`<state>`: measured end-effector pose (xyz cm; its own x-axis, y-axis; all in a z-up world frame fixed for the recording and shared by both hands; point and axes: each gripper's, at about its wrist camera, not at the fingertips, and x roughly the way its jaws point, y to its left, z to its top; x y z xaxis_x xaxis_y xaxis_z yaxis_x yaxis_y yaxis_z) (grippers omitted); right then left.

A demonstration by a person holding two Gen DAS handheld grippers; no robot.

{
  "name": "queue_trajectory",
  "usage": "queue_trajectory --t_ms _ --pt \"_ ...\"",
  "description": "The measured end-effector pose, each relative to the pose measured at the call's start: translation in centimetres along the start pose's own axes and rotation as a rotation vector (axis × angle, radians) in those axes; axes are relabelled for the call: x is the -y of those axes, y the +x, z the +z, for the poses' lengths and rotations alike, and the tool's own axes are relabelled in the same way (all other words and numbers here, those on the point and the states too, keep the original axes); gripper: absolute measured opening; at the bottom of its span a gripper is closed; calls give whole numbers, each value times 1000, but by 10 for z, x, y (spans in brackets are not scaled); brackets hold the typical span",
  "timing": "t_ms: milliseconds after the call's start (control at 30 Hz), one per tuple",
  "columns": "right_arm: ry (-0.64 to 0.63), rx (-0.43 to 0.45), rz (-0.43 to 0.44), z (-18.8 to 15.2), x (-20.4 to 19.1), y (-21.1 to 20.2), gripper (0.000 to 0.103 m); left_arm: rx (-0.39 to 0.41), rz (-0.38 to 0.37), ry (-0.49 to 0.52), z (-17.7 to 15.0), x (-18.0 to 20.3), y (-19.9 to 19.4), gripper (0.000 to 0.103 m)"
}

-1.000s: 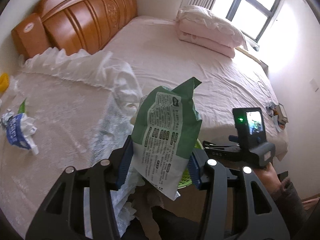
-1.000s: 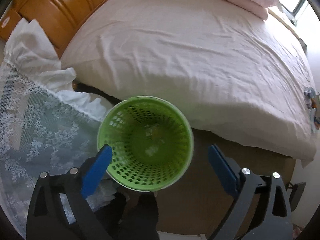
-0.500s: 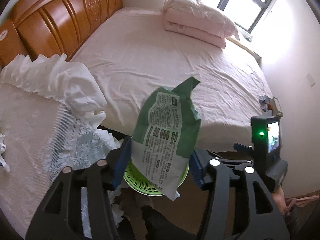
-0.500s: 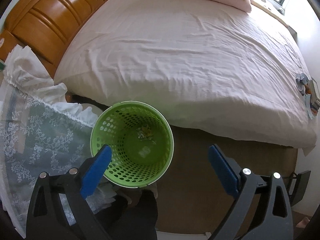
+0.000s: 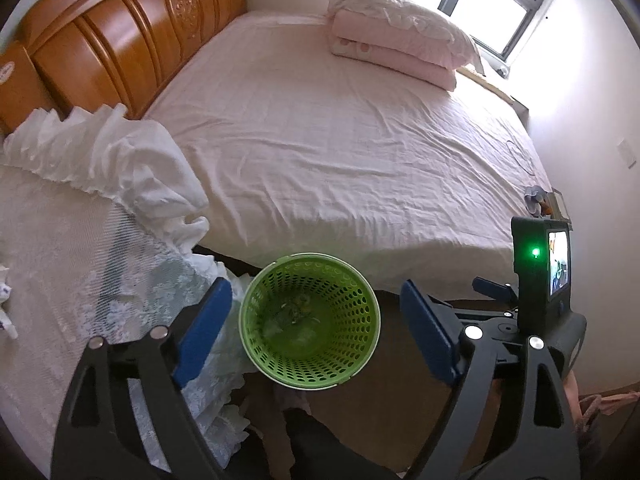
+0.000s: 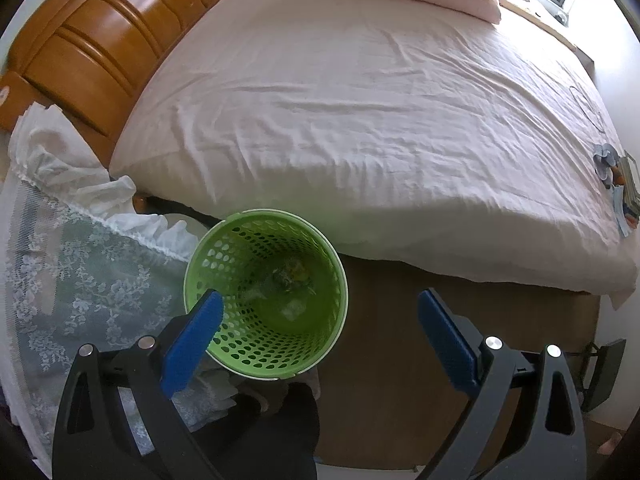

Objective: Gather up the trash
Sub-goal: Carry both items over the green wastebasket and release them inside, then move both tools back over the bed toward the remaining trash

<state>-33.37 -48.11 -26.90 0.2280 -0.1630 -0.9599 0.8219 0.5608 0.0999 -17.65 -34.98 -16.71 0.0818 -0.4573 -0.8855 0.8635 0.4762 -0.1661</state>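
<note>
A green perforated trash basket (image 5: 360,308) stands on the floor between the bed and a lace-covered table; it also shows in the right wrist view (image 6: 332,264). Crumpled trash (image 5: 294,314) lies at its bottom, seen too in the right wrist view (image 6: 286,280). My left gripper (image 5: 316,316) is open and empty, held above the basket's mouth. My right gripper (image 6: 320,320) is open and empty, above the basket's right rim; its body with a lit screen (image 5: 544,276) shows at the right of the left wrist view.
A bed with a pink sheet (image 5: 340,140), a wooden headboard (image 5: 120,52) and folded pink bedding (image 5: 396,56) fills the back. A table under a white lace cloth (image 5: 60,280) is at the left. Small items (image 6: 618,184) lie on the bed's right corner.
My left gripper opened and let go of the green-and-white snack bag, which is gone from between the fingers. Both views shifted right, towards the bed and the basket.
</note>
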Motion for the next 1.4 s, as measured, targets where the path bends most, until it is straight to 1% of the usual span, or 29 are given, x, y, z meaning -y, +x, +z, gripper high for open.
queue_trajectory --t_ms 133,233,300,400,433,500,533,600,633,667,733,833,967,1067,1200,1400 --pt "-22 25 14 3 -11 -10 97 56 -2 -21 -4 -7 -29 85" --pt "-51 53 35 7 -28 -23 97 123 41 -47 -8 -22 -57 86" --pt "-83 84 64 10 -46 -37 97 154 71 -73 -10 -33 -72 86" --pt "-130 120 99 14 -70 -55 97 215 135 -139 -22 -63 -100 86" --pt "-151 134 116 15 -80 -62 97 237 171 -160 -28 -76 -109 87" --pt "-199 161 154 14 -104 -76 97 263 242 -196 -39 -99 -124 93" --pt "-237 176 181 13 -123 -85 99 285 288 -230 -50 -116 -134 93" --pt "-274 195 208 11 -143 -94 101 293 331 -276 -61 -138 -147 93" --pt "-318 204 234 9 -163 -100 101 295 352 -314 -70 -154 -155 93" --pt "-337 207 244 6 -174 -103 101 298 375 -355 -80 -170 -162 93" --pt "-376 217 265 3 -197 -109 101 307 407 -413 -98 -195 -174 93" --pt "-440 223 318 -3 -244 -119 101 320 458 -485 -124 -229 -195 93" --pt "-499 224 366 -14 -289 -128 101 337 488 -554 -150 -261 -215 95" --pt "-557 224 395 -27 -326 -135 101 344 498 -581 -163 -278 -224 95" --pt "-597 217 412 -37 -357 -139 101 347 498 -595 -175 -292 -230 95" --pt "-619 207 417 -52 -383 -142 101 347 470 -602 -179 -305 -231 95"
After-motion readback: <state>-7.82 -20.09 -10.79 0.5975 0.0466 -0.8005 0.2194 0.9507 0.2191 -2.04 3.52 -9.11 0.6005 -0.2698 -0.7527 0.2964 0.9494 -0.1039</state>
